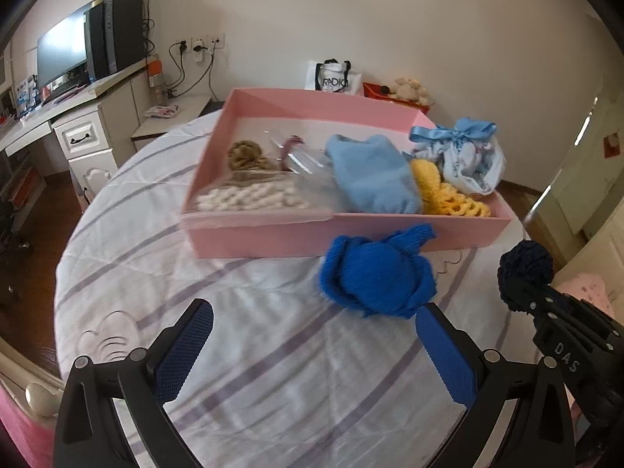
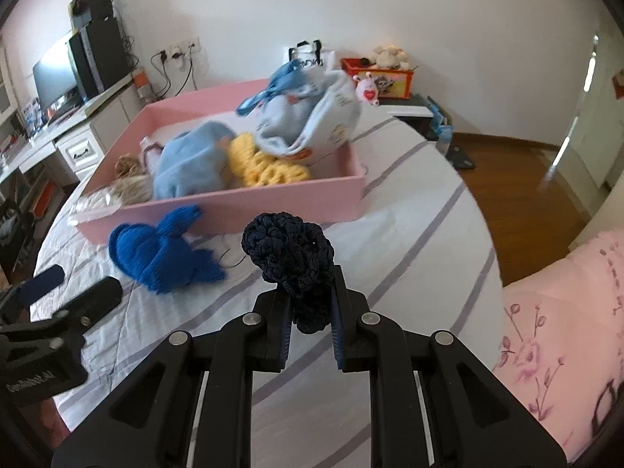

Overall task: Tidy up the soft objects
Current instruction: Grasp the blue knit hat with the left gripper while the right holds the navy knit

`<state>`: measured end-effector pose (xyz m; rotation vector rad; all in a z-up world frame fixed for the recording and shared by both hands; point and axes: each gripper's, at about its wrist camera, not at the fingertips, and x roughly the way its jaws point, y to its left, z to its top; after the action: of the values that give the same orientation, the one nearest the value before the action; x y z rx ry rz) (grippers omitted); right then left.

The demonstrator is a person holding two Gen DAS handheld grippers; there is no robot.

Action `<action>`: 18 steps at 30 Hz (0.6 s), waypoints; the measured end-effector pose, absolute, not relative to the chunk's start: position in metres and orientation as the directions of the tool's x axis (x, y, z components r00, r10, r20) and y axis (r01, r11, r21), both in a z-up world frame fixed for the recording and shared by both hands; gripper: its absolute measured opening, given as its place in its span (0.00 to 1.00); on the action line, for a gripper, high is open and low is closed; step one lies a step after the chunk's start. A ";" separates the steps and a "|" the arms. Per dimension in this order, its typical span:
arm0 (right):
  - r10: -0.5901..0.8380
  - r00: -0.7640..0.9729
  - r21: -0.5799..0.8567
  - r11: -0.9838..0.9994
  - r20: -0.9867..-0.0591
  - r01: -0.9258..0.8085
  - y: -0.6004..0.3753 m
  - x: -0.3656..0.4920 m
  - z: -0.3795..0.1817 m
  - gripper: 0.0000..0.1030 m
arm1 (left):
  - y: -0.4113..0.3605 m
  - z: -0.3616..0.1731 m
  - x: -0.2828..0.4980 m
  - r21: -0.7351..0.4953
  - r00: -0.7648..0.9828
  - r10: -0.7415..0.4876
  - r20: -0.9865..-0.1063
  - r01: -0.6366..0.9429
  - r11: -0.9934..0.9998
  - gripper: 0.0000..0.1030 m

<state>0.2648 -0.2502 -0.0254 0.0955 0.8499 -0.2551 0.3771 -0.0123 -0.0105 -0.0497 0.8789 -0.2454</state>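
Note:
A pink box (image 1: 273, 234) (image 2: 249, 202) stands on the striped bed. It holds a light blue knit (image 1: 372, 175), a yellow crochet piece (image 1: 448, 191), a drawstring pouch (image 1: 464, 156), a brown scrunchie (image 1: 245, 154) and a bagged white knit (image 1: 249, 197). A royal blue knit (image 1: 374, 277) (image 2: 160, 249) lies on the bed in front of the box. My left gripper (image 1: 316, 323) is open and empty just short of it. My right gripper (image 2: 310, 292) is shut on a navy crochet piece (image 2: 290, 249) (image 1: 524, 269), held above the bed.
The bed has a white quilt with purple stripes (image 1: 273, 370). A pink floral blanket (image 2: 553, 335) lies at the right. A desk with a monitor (image 1: 62, 54) stands at the left. A nightstand with a red toy box (image 2: 376, 76) is behind the bed.

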 end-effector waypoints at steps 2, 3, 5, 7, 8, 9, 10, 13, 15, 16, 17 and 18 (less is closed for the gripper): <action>-0.185 0.637 -0.013 0.964 -0.748 0.265 -0.257 0.266 -0.024 0.15 | -0.019 -0.011 0.383 -0.149 0.606 -0.233 -0.761 0.186 0.971 1.00; -0.188 0.639 -0.013 0.963 -0.746 0.268 -0.260 0.266 -0.024 0.15 | -0.024 -0.012 0.385 -0.151 0.601 -0.233 -0.765 0.184 0.971 1.00; -0.184 0.644 -0.007 0.964 -0.743 0.267 -0.268 0.266 -0.024 0.15 | -0.032 -0.014 0.390 -0.156 0.588 -0.237 -0.773 0.186 0.970 1.00; -0.169 0.649 0.009 0.965 -0.742 0.261 -0.274 0.268 -0.024 0.15 | -0.040 -0.015 0.394 -0.163 0.581 -0.243 -0.777 0.187 0.969 1.00; -0.161 0.651 0.017 0.966 -0.742 0.258 -0.278 0.269 -0.024 0.15 | -0.043 -0.015 0.397 -0.166 0.578 -0.244 -0.779 0.185 0.969 1.00; -0.156 0.653 0.023 0.966 -0.741 0.256 -0.282 0.270 -0.025 0.15 | -0.047 -0.017 0.400 -0.171 0.571 -0.245 -0.784 0.180 0.969 1.00; -0.149 0.655 0.028 0.968 -0.741 0.251 -0.286 0.272 -0.025 0.15 | -0.052 -0.019 0.405 -0.175 0.564 -0.246 -0.788 0.177 0.969 1.00; -0.130 0.657 0.041 0.971 -0.743 0.237 -0.292 0.276 -0.027 0.15 | -0.062 -0.027 0.417 -0.171 0.551 -0.238 -0.800 0.171 0.970 1.00; -0.118 0.655 0.051 0.971 -0.747 0.234 -0.299 0.279 -0.030 0.15 | -0.069 -0.031 0.422 -0.167 0.540 -0.238 -0.808 0.176 0.970 1.00; -0.115 0.655 0.058 0.970 -0.747 0.236 -0.303 0.281 -0.031 0.15 | -0.072 -0.032 0.424 -0.170 0.535 -0.242 -0.809 0.182 0.969 1.00; -0.111 0.654 0.065 0.969 -0.748 0.239 -0.307 0.282 -0.033 0.15 | -0.074 -0.034 0.426 -0.173 0.529 -0.246 -0.812 0.185 0.968 1.00; -0.107 0.652 0.073 0.968 -0.750 0.242 -0.311 0.283 -0.035 0.15 | -0.076 -0.036 0.428 -0.172 0.527 -0.245 -0.814 0.184 0.968 0.99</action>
<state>0.2834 -0.3112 -0.0346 0.1720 0.8377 -0.1993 0.4282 -0.0764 -0.0356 -0.0670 0.9833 -0.2568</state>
